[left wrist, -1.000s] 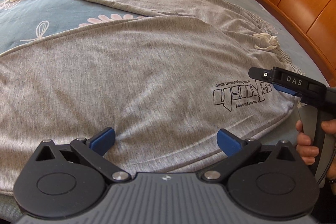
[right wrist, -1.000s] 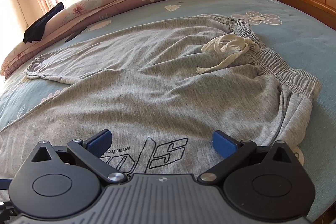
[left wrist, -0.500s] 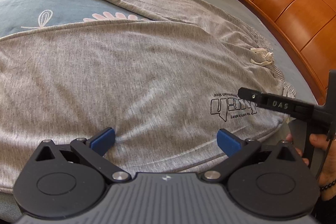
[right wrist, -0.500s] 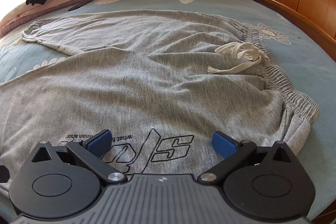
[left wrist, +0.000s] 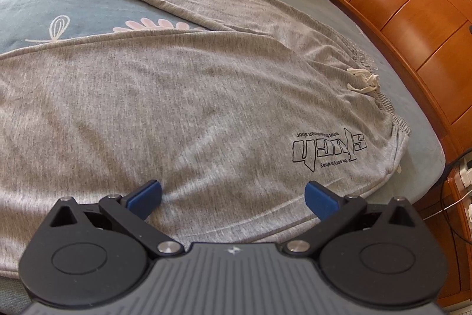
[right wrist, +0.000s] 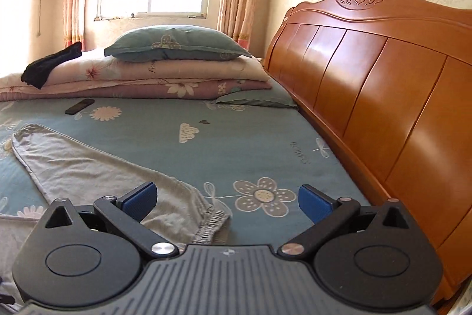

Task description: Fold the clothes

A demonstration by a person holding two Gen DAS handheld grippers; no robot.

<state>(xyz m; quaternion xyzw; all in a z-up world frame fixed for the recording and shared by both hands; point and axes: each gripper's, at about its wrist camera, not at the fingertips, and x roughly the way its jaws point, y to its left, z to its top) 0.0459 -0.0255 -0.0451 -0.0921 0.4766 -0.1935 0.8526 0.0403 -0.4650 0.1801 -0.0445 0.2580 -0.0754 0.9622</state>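
Hovering low over the grey trousers (left wrist: 183, 108), left gripper (left wrist: 233, 195) and right gripper (right wrist: 225, 200) gape wide, holding nothing.

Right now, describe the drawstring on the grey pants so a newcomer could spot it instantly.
Start at the orange wooden headboard on the right of the left wrist view, then drop to the grey pants spread on the blue floral sheet. Along their gathered waistband, nearest the headboard, lies the drawstring: the only cream-white knotted cord on plain grey fabric.

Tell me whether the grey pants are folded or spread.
Spread: the grey pants lie flat on the bed, legs apart, no fold.
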